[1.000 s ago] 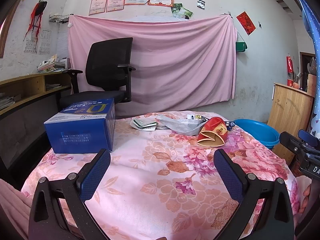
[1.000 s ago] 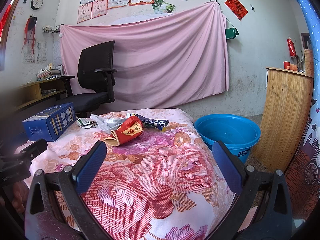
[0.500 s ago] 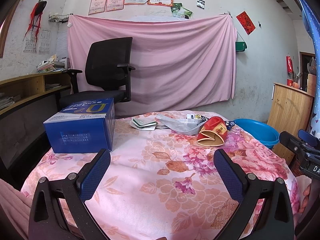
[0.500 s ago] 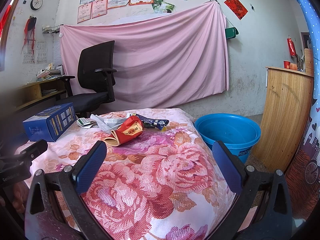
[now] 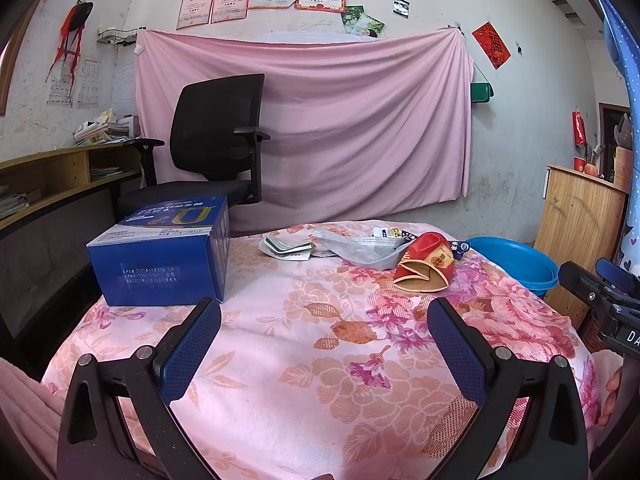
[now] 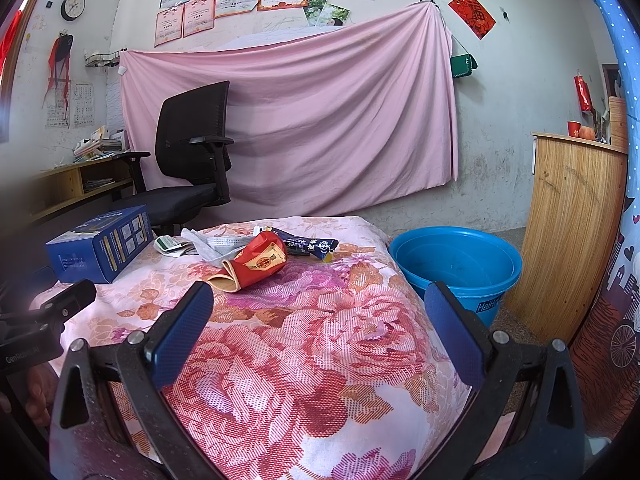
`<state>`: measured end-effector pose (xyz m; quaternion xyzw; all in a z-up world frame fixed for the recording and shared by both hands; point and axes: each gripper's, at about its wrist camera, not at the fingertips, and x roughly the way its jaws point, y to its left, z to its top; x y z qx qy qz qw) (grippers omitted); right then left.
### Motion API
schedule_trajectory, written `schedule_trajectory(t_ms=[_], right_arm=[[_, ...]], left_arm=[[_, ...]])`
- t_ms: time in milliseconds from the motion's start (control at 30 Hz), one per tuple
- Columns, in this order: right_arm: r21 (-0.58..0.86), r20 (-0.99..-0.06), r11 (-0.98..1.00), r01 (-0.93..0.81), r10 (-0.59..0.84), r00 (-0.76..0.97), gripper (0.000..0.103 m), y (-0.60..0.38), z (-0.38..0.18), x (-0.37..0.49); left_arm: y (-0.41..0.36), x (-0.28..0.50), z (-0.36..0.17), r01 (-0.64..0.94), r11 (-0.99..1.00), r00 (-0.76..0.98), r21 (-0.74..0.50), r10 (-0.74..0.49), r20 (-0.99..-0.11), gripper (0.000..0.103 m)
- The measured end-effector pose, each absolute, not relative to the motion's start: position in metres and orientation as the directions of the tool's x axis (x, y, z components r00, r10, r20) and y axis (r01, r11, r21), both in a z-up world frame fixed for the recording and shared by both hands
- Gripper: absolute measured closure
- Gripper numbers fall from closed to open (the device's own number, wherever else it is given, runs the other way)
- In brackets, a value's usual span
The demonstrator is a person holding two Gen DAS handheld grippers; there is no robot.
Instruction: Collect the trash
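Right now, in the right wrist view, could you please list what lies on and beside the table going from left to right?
blue box → green-and-white packet → grey mask → red wrapper → dark blue wrapper → blue basin → wooden cabinet

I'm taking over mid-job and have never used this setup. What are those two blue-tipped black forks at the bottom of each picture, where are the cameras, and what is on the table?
Each fork is a hand-held claw; a person holds one in each hand, and there is no robot arm. A fisheye camera sits on each claw and looks forward along its two fingers. One picture comes from the left claw, the other from the right claw. Both are open and hold nothing.

In front is a table with a pink floral cloth. At its far end lies the trash: a crushed red paper cup, a grey face mask, a dark blue wrapper and some folded green-and-white papers. A blue box stands on the left. A blue basin sits on the floor to the right of the table.
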<state>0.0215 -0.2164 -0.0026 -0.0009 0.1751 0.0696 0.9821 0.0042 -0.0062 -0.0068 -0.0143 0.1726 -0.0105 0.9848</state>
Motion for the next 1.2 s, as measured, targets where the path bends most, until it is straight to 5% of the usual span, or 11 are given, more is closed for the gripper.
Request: schedule_trajectory(t_ms=[800, 1200], right_arm=[[0.041, -0.310, 0.992, -0.117, 0.124, 0.943, 0.000, -0.226, 0.005, 0.013], [0.030, -0.255, 0.994, -0.106, 0.110, 0.961, 0.000, -0.239, 0.044, 0.009]], left_arm=[[-0.006, 0.002, -0.002, 0.015, 0.999, 0.945, -0.043, -0.028, -0.326, 0.002], [0.000, 0.007, 0.055, -0.051, 0.998, 0.974, -0.045, 0.040, -0.221, 0.002]])
